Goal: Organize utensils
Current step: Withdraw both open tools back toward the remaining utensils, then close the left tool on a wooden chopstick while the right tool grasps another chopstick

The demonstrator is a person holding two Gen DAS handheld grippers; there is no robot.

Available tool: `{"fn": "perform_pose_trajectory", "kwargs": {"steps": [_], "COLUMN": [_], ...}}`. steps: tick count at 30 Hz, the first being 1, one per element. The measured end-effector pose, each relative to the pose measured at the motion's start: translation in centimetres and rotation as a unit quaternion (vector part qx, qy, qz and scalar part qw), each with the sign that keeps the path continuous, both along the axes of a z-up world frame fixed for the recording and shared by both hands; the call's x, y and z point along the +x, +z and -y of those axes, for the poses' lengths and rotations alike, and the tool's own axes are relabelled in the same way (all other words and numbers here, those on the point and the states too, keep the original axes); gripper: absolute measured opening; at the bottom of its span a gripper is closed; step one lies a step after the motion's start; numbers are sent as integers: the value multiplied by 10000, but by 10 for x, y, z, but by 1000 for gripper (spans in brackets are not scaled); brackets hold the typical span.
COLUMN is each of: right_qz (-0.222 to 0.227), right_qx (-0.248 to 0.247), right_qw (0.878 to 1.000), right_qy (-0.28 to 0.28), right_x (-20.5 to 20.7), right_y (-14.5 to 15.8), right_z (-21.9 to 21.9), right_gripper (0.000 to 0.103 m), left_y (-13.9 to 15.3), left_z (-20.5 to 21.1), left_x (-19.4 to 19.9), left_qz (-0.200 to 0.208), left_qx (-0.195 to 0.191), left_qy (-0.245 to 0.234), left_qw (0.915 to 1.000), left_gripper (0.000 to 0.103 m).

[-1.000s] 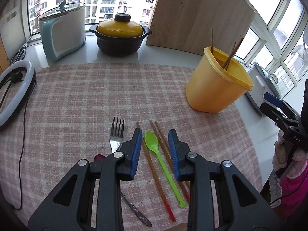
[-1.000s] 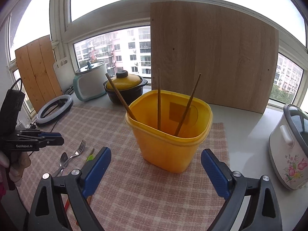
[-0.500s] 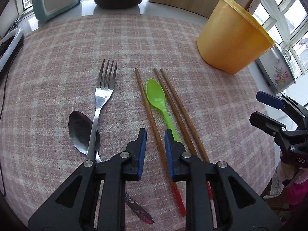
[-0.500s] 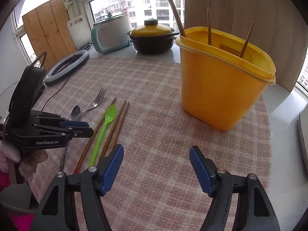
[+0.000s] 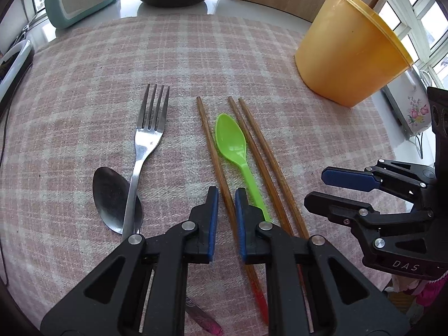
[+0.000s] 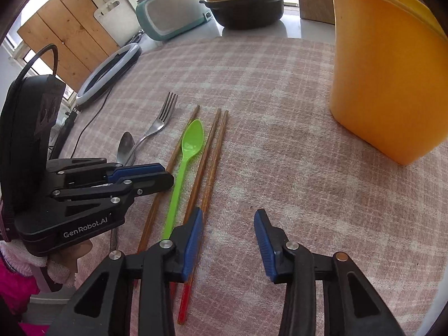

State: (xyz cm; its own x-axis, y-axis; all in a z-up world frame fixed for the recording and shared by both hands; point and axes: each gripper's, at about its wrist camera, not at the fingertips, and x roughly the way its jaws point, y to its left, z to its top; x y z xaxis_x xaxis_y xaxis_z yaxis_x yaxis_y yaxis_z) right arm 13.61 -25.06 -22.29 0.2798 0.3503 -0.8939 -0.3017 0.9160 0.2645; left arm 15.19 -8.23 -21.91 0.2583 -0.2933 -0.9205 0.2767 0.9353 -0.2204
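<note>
Nearest the left wrist camera, the left hand-held gripper (image 5: 224,193) was seen narrowed around a single chopstick (image 5: 214,154), its jaws closing; whether the pads already pressed the wood could not be made out. The chopstick's red lower end was partly hidden under the gripper body. A green spoon (image 5: 232,142) lay just beside it, its handle end covered by the right finger. Two more chopsticks (image 5: 263,156) lay beside the spoon, their lower ends cut off from view. To the left, a fork (image 5: 145,142) rested across a metal spoon (image 5: 109,193), both handles largely concealed.

In the right wrist view, the right hand-held gripper (image 6: 228,221) was held about half open over the checked cloth (image 6: 280,168), its jaws closing with nothing between them; its left finger overlapped the pair of chopsticks.

Farther off stood a yellow tub (image 5: 350,53), its inside hidden, with only one stick tip showing above the rim. On the bench beyond, a dark pot (image 6: 246,8) and a cooker (image 6: 170,14) were cropped at the frame edge.
</note>
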Motion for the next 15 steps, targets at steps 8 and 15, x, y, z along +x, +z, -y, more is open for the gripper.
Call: {"fn": "perform_pose_trajectory", "kwargs": {"steps": [8,15], "right_qz": [-119,-83], "right_qx": [-142,-474], "right_qw": [9998,9988], "right_qy": [-32,101], "right_x": [12,18], "right_y": [-7,-7], "right_z": [-18,-31], "right_gripper": [31,22], "left_y": [-1,1], "left_z": [2,1], "left_x": [3,-1], "left_qz": [44,130], "left_qx": [18,133], "left_qy": [47,-76], "left_qw": [10000,9998], "left_gripper": [9,8]}}
